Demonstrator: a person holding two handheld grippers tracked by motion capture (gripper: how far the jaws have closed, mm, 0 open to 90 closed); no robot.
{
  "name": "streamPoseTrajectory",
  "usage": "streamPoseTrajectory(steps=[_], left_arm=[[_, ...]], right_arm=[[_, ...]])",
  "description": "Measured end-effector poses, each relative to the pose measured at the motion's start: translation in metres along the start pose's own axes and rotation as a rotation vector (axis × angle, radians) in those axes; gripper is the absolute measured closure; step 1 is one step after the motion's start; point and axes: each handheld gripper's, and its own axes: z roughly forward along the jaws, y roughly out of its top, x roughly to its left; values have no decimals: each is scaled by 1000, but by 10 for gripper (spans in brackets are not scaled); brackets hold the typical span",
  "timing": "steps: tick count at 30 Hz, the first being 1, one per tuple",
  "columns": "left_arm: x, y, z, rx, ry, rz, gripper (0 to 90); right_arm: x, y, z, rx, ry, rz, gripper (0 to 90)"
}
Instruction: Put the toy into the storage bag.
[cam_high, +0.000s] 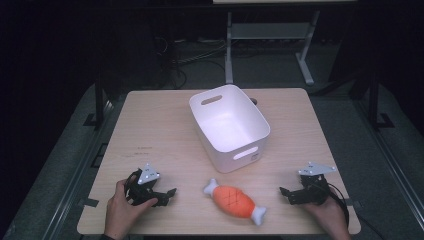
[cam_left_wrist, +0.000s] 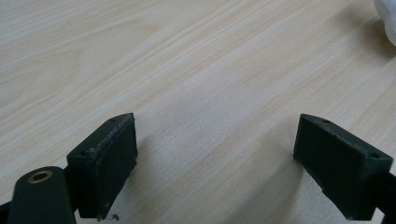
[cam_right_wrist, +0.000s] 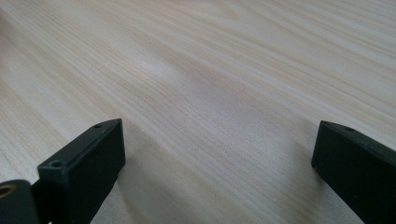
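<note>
Between both grippers, the toy drumstick (cam_high: 234, 201) lies diagonally.

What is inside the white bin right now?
The bin looks empty: its bare white floor and far walls show in the high view. The near wall hides a strip of the floor behind it. The toy lies outside, on the table.

The toy drumstick (cam_high: 234, 201) nearest my grippers lies flat on its side at the table's near edge, at 6 o'clock from the table's middle. Its body is orange with a crosshatch mark on top, and each end has a white bone knob. Its long axis runs from 10 o'clock to 4 o'clock. Nothing touches it.
</note>
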Motion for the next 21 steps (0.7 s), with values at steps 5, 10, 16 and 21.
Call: streamPoseTrajectory(steps=[5,10,16,21], left_arm=[[0,0,0,-1,0,-1,126],[0,0,0,0,0,0,126],[0,0,0,0,0,0,126],[0,0,0,0,0,0,126]], right_arm=[[0,0,0,0,0,1,23],[0,0,0,1,2,-1,22],[2,4,-1,48,9,-7,24],[4,11,-2,70,18,-18,24]])
